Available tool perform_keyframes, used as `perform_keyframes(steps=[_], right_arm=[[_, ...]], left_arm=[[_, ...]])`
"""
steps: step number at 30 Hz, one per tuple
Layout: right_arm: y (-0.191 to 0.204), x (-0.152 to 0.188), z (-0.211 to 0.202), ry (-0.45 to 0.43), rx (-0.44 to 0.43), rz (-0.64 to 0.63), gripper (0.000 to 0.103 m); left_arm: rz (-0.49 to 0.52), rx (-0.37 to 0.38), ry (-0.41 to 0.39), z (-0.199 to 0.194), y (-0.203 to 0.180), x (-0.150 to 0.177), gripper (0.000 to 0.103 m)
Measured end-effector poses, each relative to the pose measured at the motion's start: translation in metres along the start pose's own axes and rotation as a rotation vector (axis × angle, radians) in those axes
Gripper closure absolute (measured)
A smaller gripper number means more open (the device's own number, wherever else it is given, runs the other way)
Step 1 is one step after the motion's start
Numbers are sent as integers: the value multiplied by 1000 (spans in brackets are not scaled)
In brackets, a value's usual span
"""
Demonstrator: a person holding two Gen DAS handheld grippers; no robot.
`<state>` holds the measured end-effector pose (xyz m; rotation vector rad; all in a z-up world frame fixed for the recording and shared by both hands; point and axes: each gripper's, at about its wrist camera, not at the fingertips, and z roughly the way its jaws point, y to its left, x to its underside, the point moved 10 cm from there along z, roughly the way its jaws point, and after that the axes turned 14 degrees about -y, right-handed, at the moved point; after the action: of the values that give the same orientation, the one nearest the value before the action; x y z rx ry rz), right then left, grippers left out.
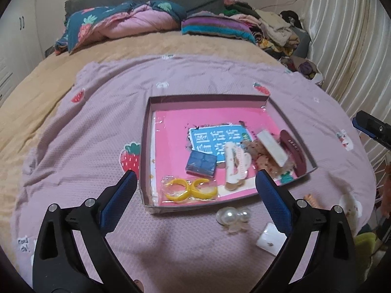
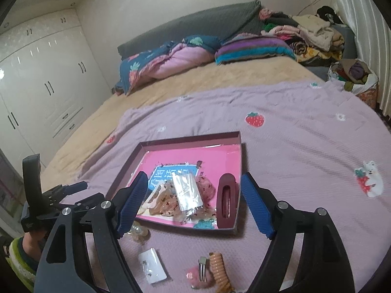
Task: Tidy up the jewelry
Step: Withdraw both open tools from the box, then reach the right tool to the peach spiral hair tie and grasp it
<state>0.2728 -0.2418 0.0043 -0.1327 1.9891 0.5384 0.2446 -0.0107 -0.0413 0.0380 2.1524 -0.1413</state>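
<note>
A shallow box tray (image 1: 146, 131) with a pink liner lies on the lilac bedspread. In it are bagged yellow bangles (image 1: 189, 189), a blue square case (image 1: 201, 163), a white clip card (image 1: 235, 166), a floral scrunchie (image 2: 206, 186), a clear packet (image 2: 187, 190) and a maroon hair claw (image 2: 227, 200). My left gripper (image 1: 195, 178) hangs open above the tray's near edge, holding nothing. My right gripper (image 2: 194, 179) is open too, above the tray's near right part, with nothing between its pads.
Loose on the bedspread in front of the tray lie a pearl hairpiece (image 1: 233, 216), a white earring card (image 2: 152, 265), an orange coil tie (image 2: 218, 266) and a pink clip (image 2: 199, 273). Pillows and piled clothes fill the bed's far end; a wardrobe stands left.
</note>
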Motion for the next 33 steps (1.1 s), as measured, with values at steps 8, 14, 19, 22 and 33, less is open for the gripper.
perform_keyframes(steps=[8,14,19,22,33], right_arm=[[5,-4,-34,-33,-9,-22,25],[5,5,-49,-33,-15,-28,25],[6,16,-58,-26,-18,-31,25],[6,23,-62,-17,-19,-34,25],[7,52,-69,27,-22,-51,25]], left_arm=[[10,11,-45,-29,-14,-6,9],[22,14,-60,-42,-23,-2,9],[27,18,-59,-50,-29,7,9],[28,18,-55,-53,-32,13,9],[44,20,-33,-58,-40,36,9]])
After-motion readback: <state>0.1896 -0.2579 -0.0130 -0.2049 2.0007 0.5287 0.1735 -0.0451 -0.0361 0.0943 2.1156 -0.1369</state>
